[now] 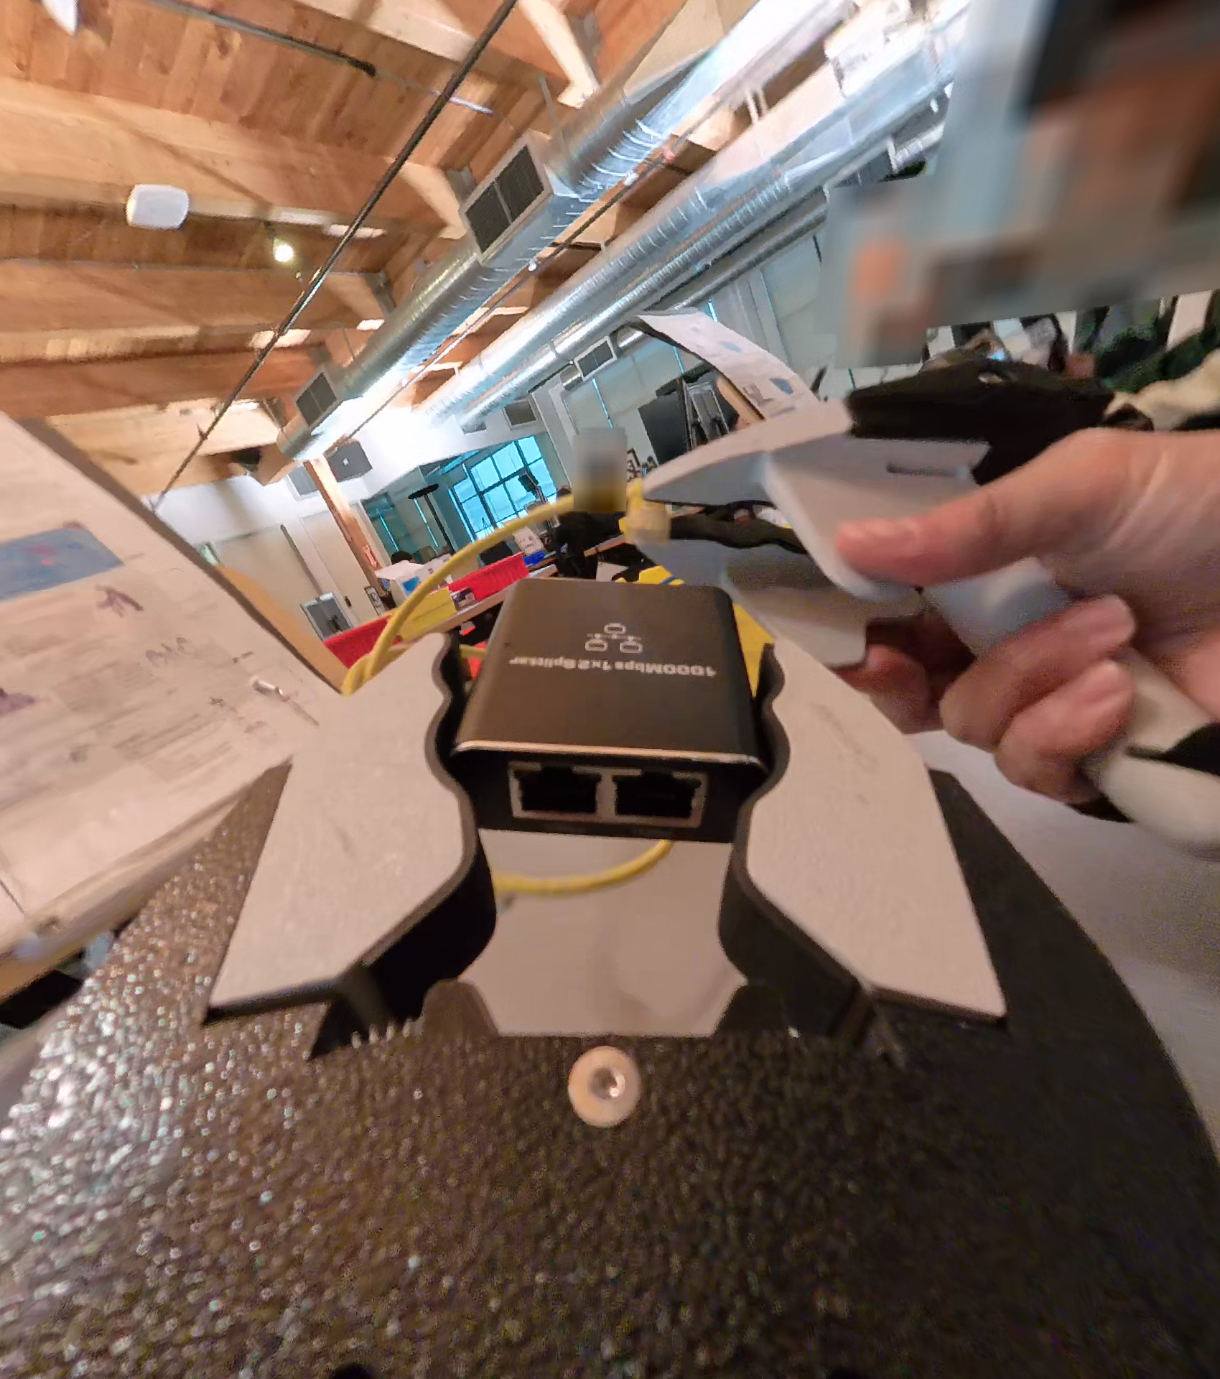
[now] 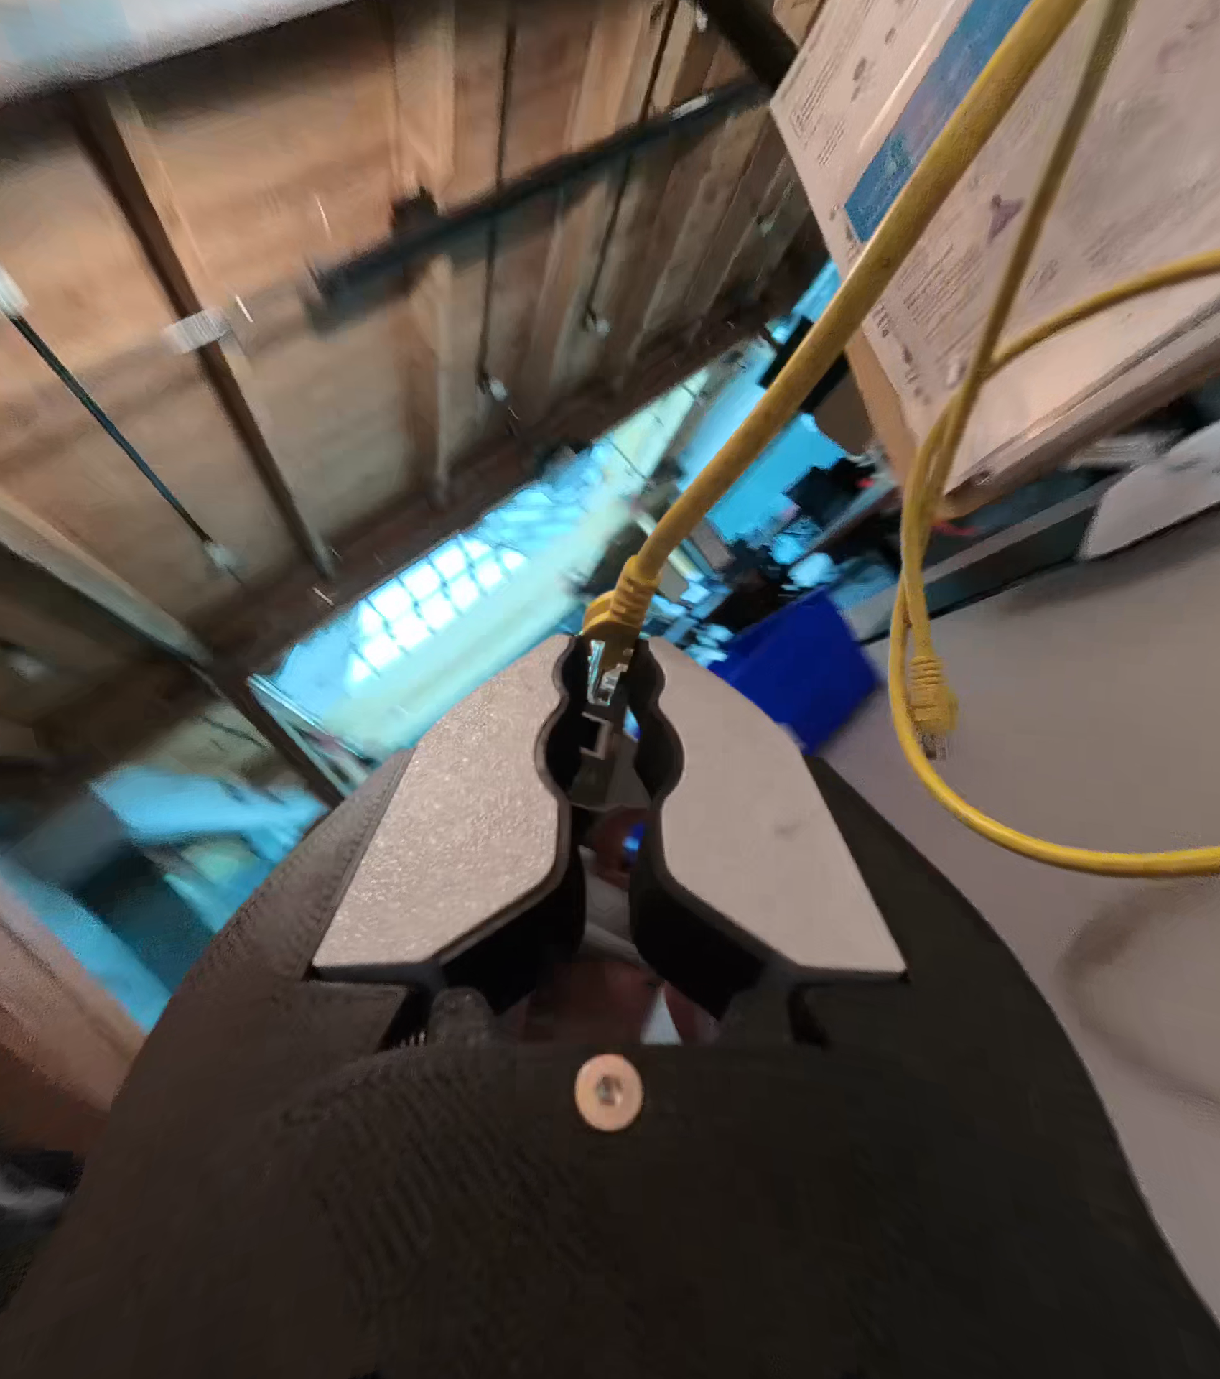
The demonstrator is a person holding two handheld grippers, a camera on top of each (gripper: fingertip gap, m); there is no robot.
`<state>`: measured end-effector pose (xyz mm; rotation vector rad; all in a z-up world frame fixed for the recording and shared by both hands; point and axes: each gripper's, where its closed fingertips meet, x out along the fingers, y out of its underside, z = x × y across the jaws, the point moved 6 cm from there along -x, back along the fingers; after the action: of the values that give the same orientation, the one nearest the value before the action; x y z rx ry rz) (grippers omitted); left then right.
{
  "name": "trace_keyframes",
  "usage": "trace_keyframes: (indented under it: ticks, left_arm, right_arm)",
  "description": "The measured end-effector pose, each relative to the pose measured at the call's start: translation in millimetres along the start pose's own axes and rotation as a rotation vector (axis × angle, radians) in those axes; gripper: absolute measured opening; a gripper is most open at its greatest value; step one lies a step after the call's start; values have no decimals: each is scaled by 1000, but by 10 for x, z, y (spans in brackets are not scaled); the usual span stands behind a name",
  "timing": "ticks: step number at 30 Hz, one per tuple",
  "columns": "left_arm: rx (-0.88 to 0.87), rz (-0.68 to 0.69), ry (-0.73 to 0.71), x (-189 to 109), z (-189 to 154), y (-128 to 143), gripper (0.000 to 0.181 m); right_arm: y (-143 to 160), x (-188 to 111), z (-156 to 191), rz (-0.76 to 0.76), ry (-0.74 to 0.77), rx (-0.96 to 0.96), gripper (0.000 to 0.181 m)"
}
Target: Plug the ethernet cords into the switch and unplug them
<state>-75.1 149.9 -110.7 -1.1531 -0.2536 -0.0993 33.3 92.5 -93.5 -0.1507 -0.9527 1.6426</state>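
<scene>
Switch (image 1: pixel 610 716) between left fingers (image 1: pixel 368 813), lengthwise.

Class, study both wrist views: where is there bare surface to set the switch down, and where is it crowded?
Bare grey tabletop lies right of the right gripper, beyond the loose yellow cord. Crowded: the switch between the left gripper's fingers, with cords behind and the paper-covered board alongside.

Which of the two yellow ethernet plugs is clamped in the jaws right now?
The plug pinched at the tips of the right gripper, cord running up and away. The other plug dangles free to its right, touching nothing.
</scene>
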Motion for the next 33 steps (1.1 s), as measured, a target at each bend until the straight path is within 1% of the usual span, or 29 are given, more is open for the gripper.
trace_keyframes:
  ticks: [1, 2, 4, 6, 8, 10, 11, 12, 13, 15, 17, 18, 20, 23, 26, 28, 30, 33]
  left_arm:
    - [-65, -24, -4, -5, 35, -6, 74]
    - [-111, -49, -4, -11, 61, -20, 74]
    - [-122, -47, -20, -32, 113, -8, 74]
    - [-113, -34, -31, -56, 152, 31, 74]
    - [-129, -30, -28, -72, 176, 62, 74]
    - [-140, -27, -24, -73, 189, 81, 74]
    - [-146, -27, -17, -70, 187, 85, 74]
    - [-146, -27, -17, -68, 185, 88, 74]
    - [-145, -23, -9, -64, 176, 93, 74]
    - [-141, -17, -2, -58, 163, 100, 74]
    - [-141, -12, 9, -51, 151, 107, 74]
    - [-140, -11, 8, -50, 150, 110, 74]
    - [-139, -8, 15, -47, 147, 118, 74]
    - [-145, -6, 21, -42, 145, 133, 74]
    - [-146, -3, 26, -37, 134, 138, 74]
    - [-144, -3, 27, -35, 129, 136, 74]
    - [-145, -1, 30, -35, 126, 138, 74]
    - [-147, 1, 31, -35, 124, 143, 74]
  right_arm:
    - [-30, 0, 37, 24, 12, -93, 12]
    - [-73, -2, 74, 50, 8, -124, 10]
    - [-247, -40, 115, 78, 16, -205, 12]
    - [-518, -132, 140, 106, 72, -327, 12]
    - [-870, -266, 187, 81, 153, -459, 12]
    - [-1184, -390, 202, 150, 218, -547, 12]
    - [-1360, -464, 203, 141, 266, -587, 12]
    - [-1497, -524, 197, 185, 287, -623, 12]
    - [-1627, -584, 158, 253, 327, -659, 12]
    - [-1906, -720, 35, 338, 420, -722, 12]
    - [-2148, -872, -130, 433, 513, -740, 12]
    - [-2232, -935, -184, 482, 523, -744, 12]
    - [-2420, -1066, -299, 516, 606, -769, 12]
    - [-2550, -1226, -477, 596, 670, -770, 12]
    - [-2521, -1363, -726, 697, 708, -703, 12]
    - [-2449, -1420, -894, 746, 701, -641, 12]
    - [-2418, -1492, -1063, 793, 755, -606, 12]
    - [-2454, -1538, -1231, 813, 842, -592, 12]
